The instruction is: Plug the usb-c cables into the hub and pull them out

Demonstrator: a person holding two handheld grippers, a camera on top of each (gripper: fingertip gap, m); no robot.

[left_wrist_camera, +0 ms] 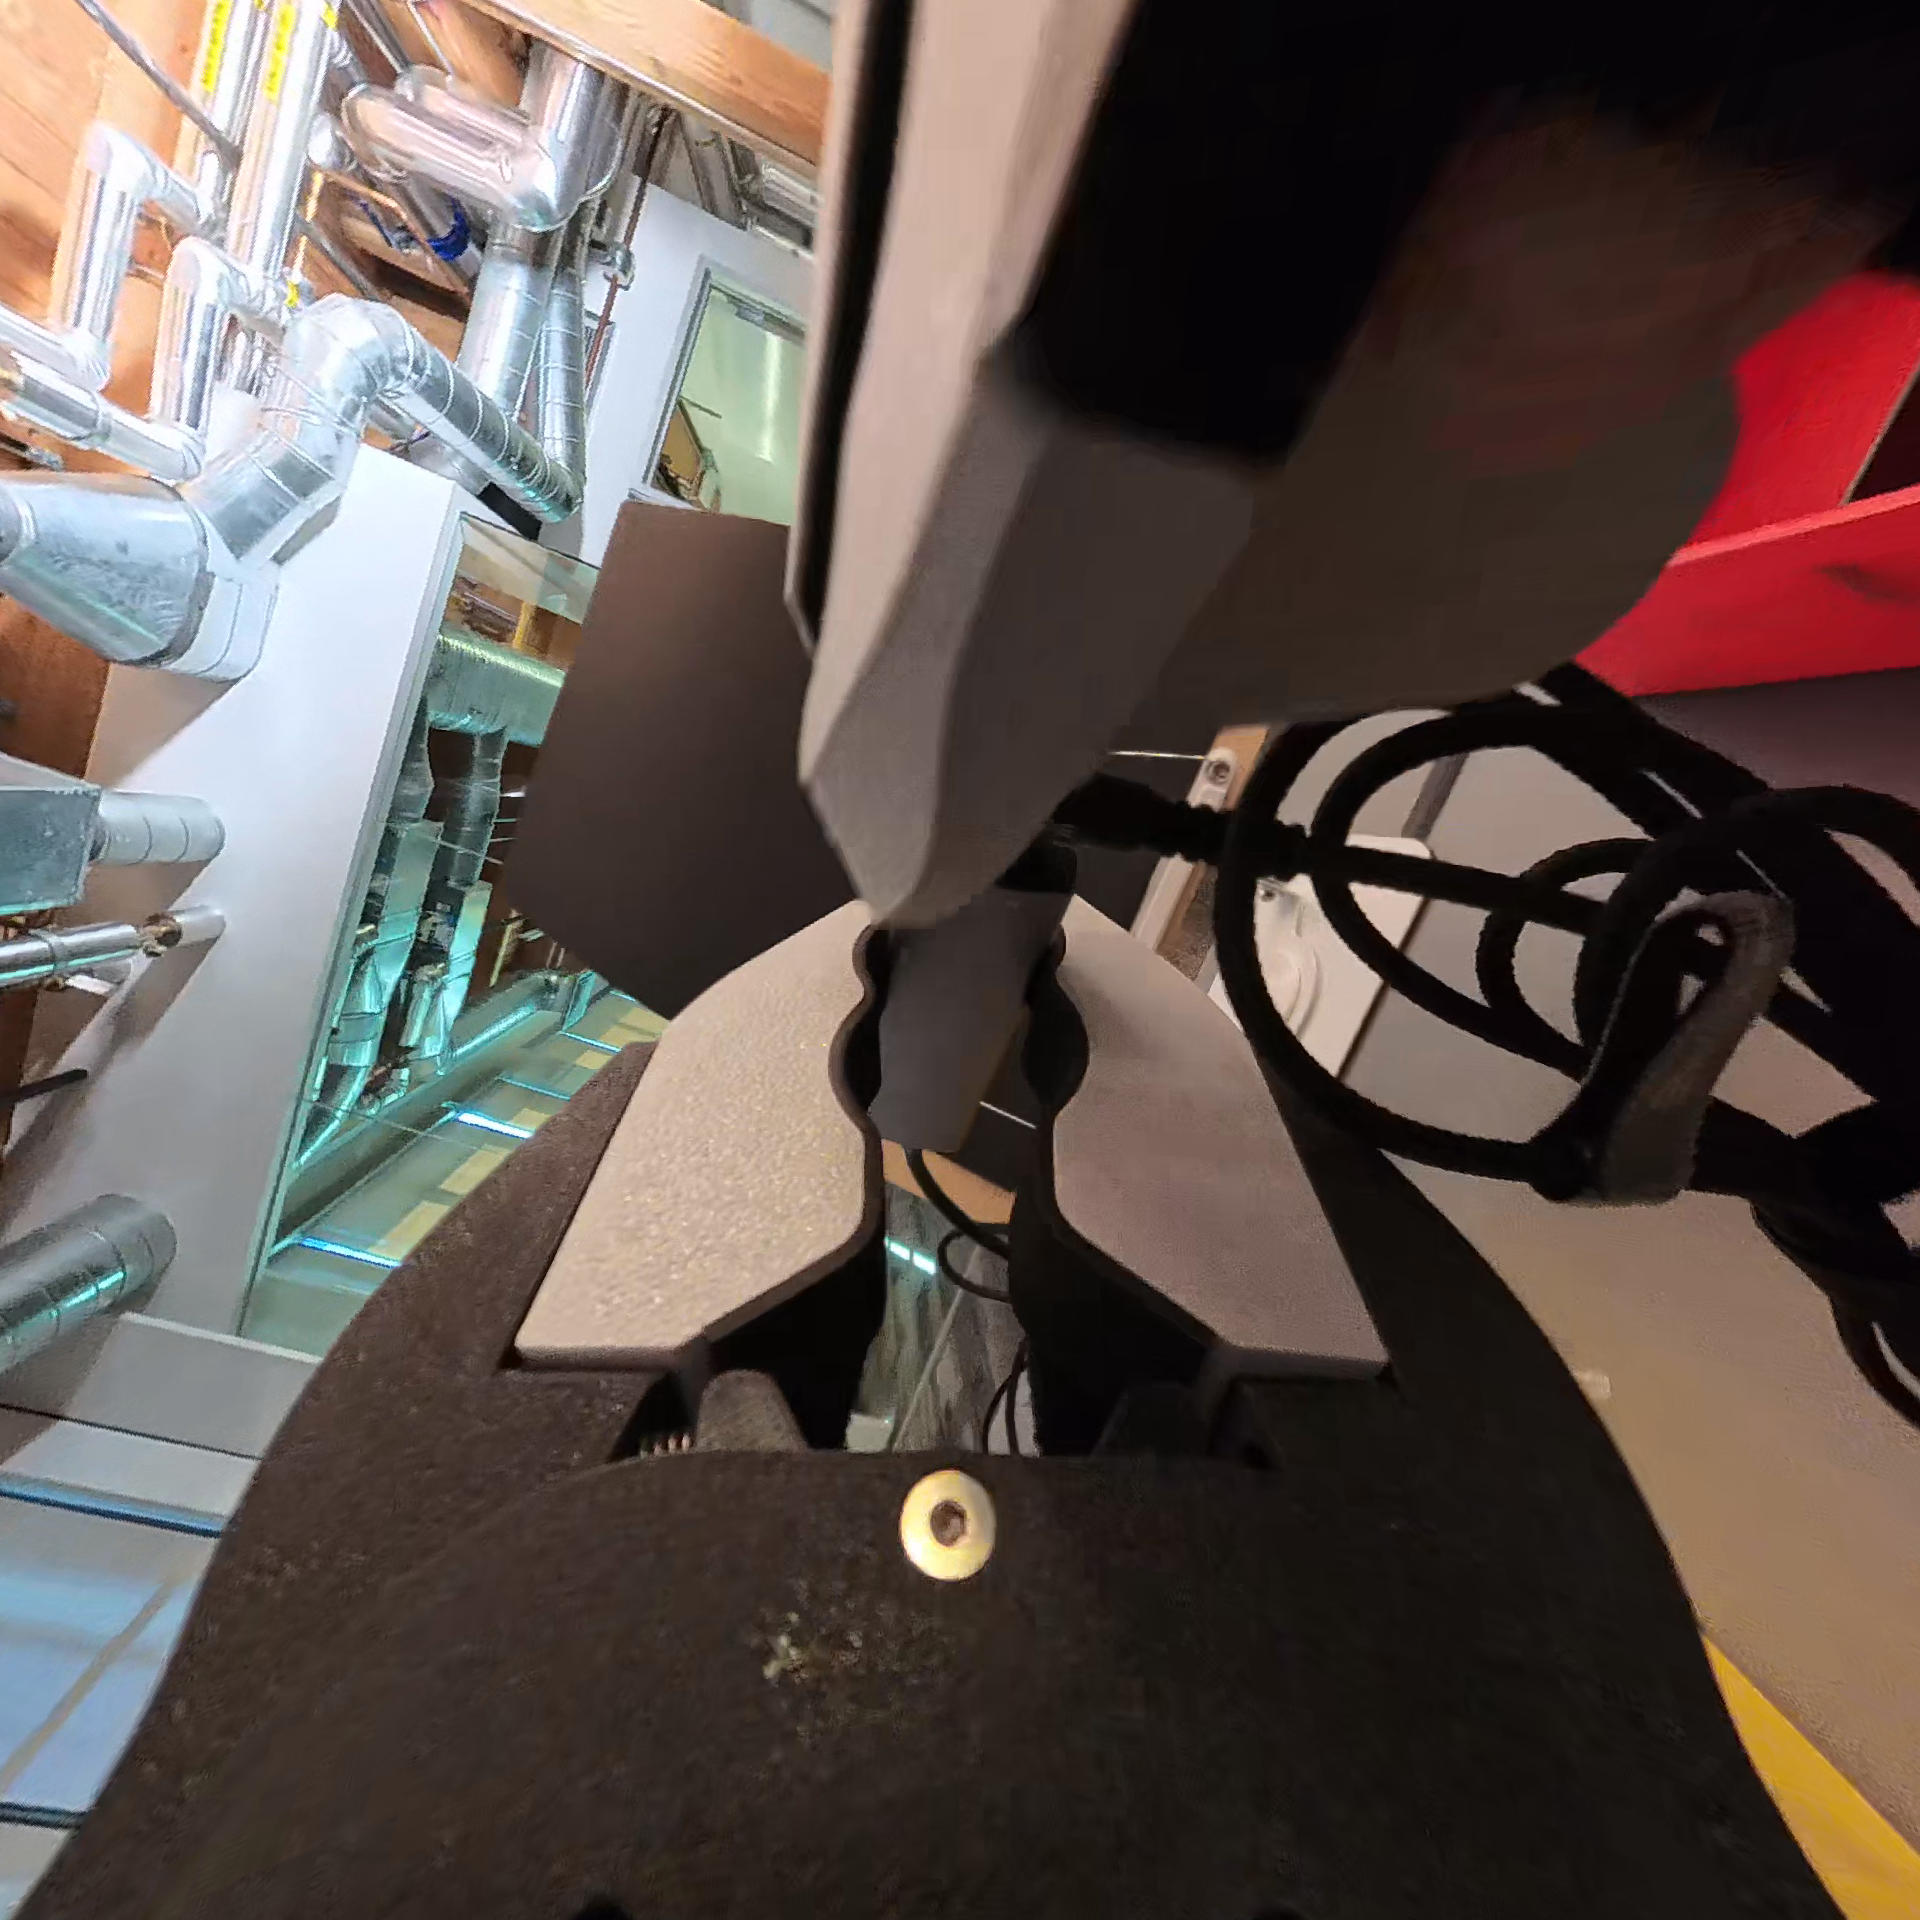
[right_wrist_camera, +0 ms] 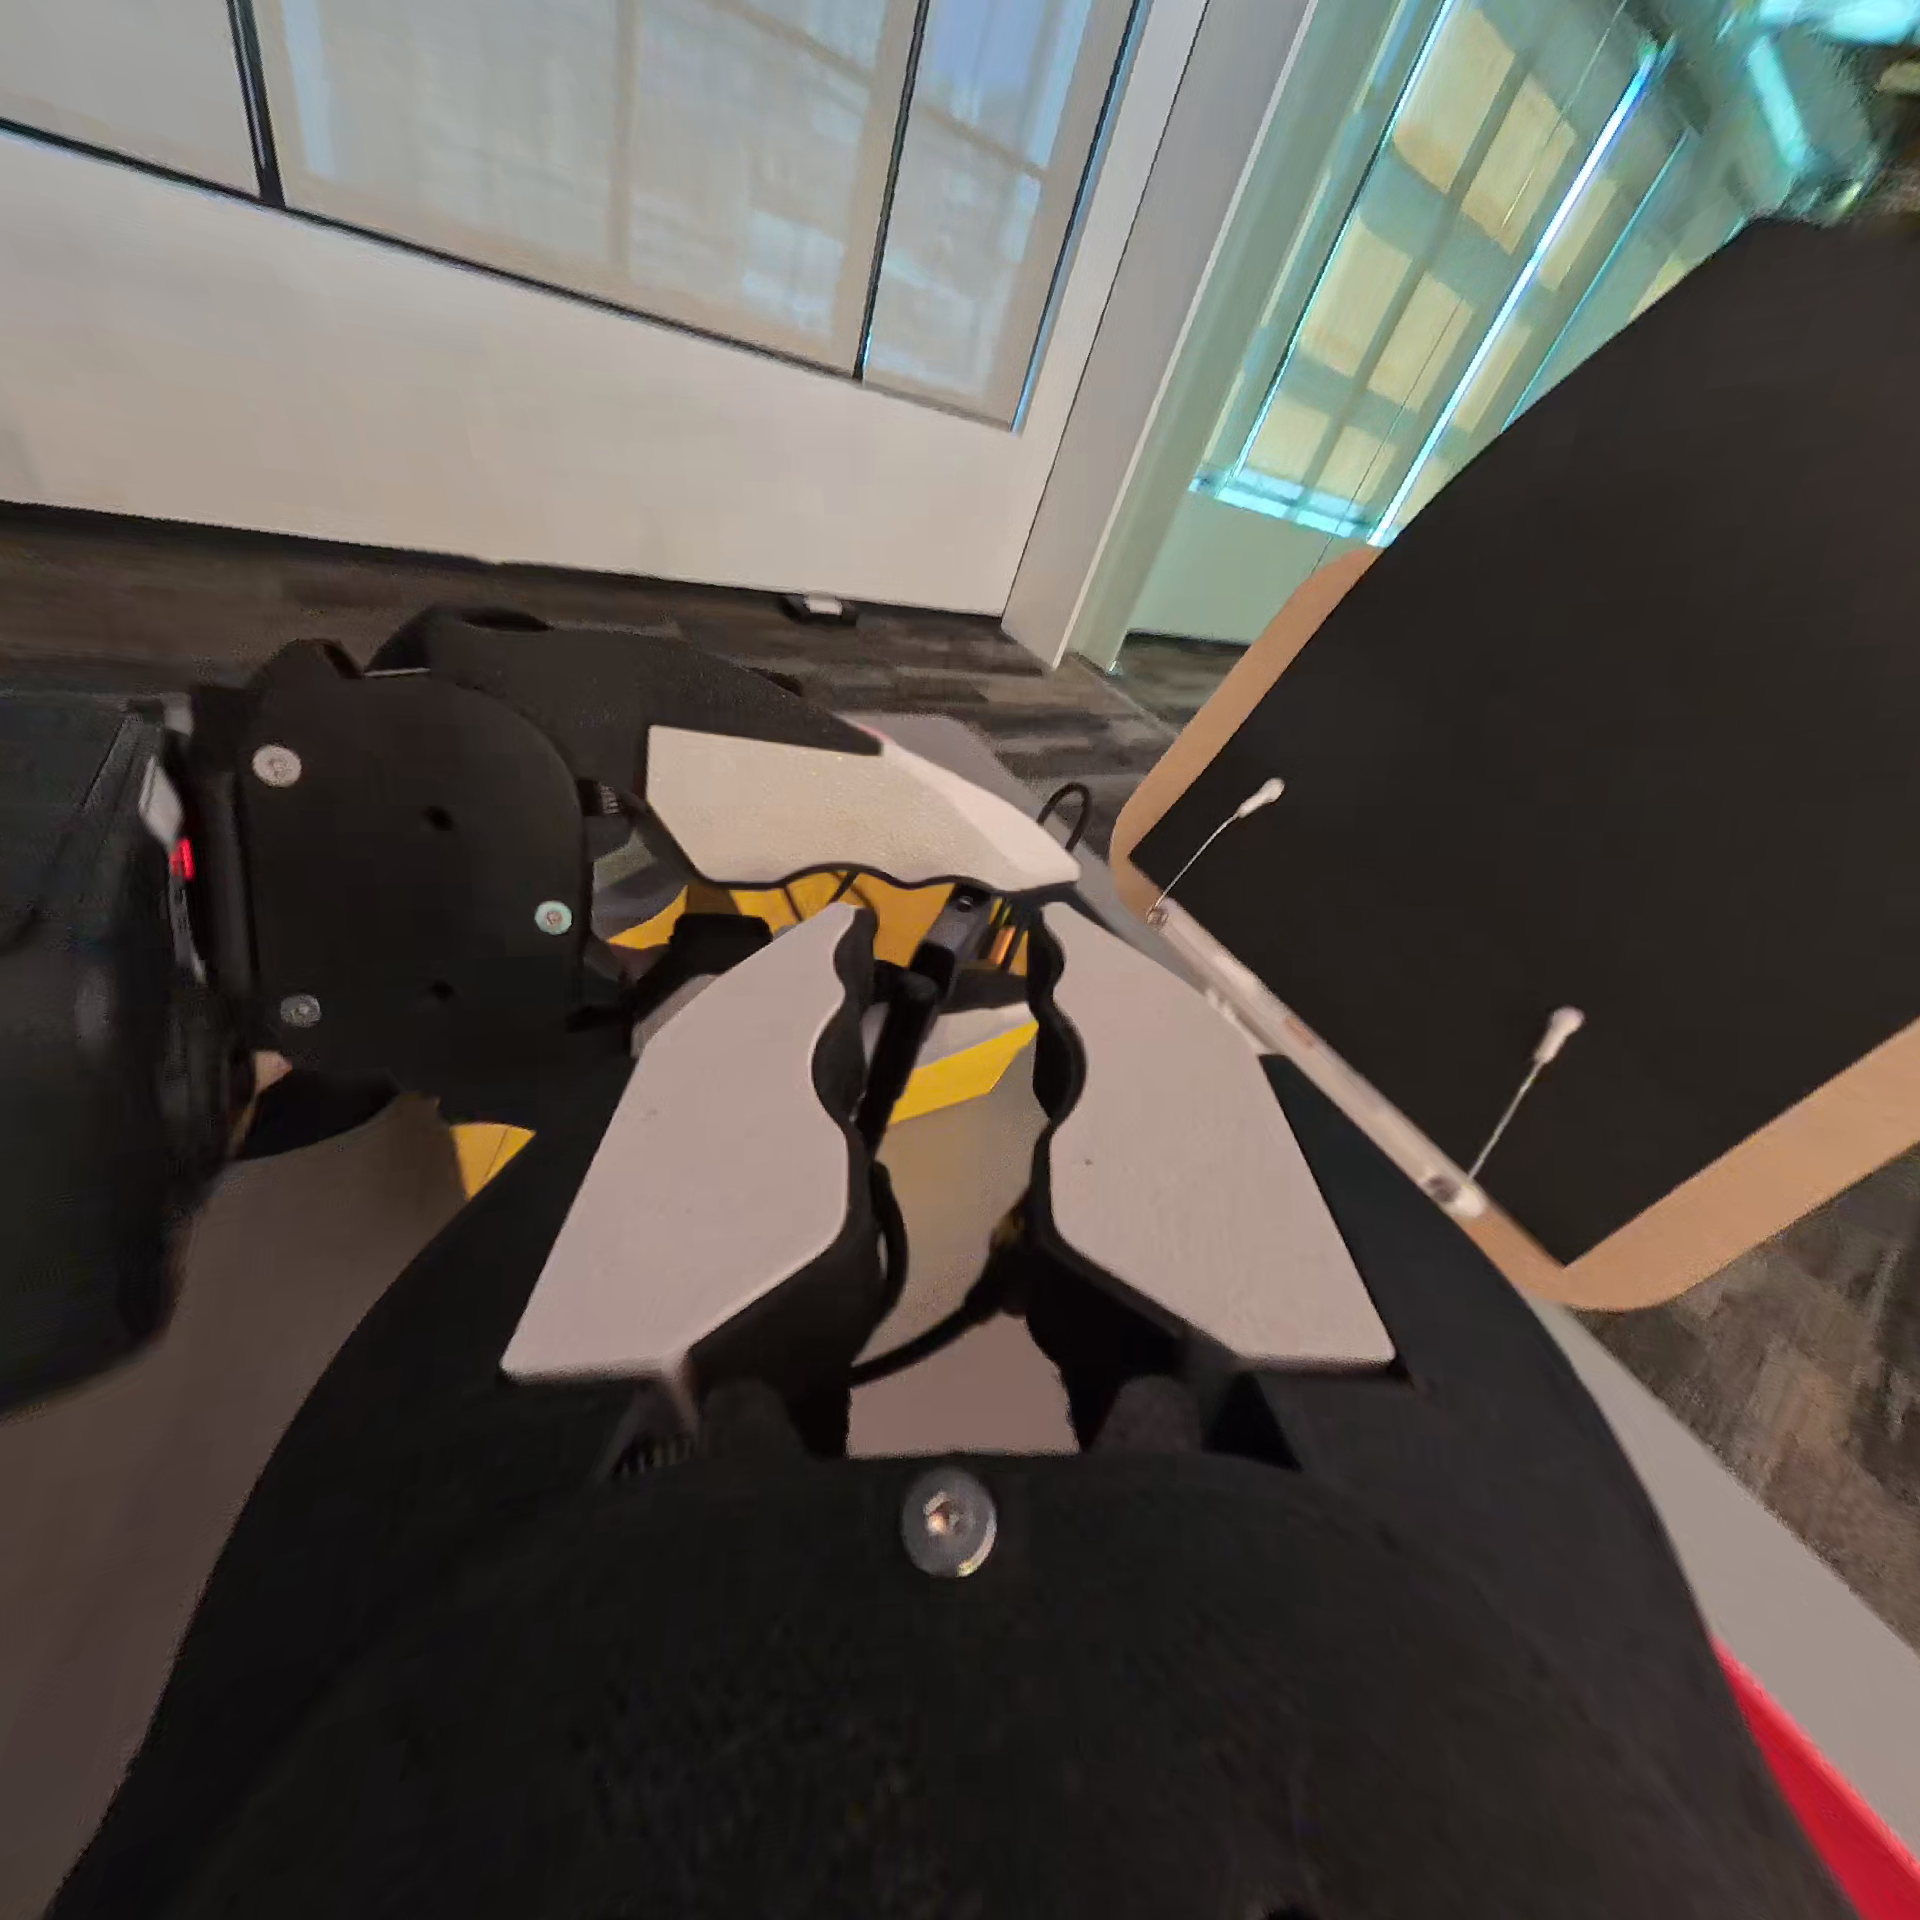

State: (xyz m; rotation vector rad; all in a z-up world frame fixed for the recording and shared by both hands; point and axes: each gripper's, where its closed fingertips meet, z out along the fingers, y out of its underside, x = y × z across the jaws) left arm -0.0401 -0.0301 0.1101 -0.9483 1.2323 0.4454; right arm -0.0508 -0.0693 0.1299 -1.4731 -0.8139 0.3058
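Silver ducts behind: left claw (left_wrist_camera: 961, 1023) clamps one hub (left_wrist_camera: 951, 1023); right claw (right_wrist_camera: 945, 1023) gapes.

Silver insulated ducts (left_wrist_camera: 312, 416) are seen running beneath wooden ceiling beams (left_wrist_camera: 665, 52) in the left wrist view, with a glazed partition (left_wrist_camera: 436, 935) tinted green below them. A dark panel (left_wrist_camera: 665, 748) is set before a white wall (left_wrist_camera: 343, 727). A red surface (left_wrist_camera: 1808, 582) is shown at the upper right and a yellow strip (left_wrist_camera: 1829, 1787) at the lower right.

In the right wrist view, a black panel with a light wooden edge (right_wrist_camera: 1621, 727) is seen at the right, and two thin white-tipped wires (right_wrist_camera: 1216, 847) are fixed along its lower edge. Frosted windows (right_wrist_camera: 623, 177) are set in a white wall (right_wrist_camera: 468, 436) above mottled grey carpet (right_wrist_camera: 935, 665). A yellow surface (right_wrist_camera: 956, 1070) and a red edge (right_wrist_camera: 1818, 1787) are also visible.
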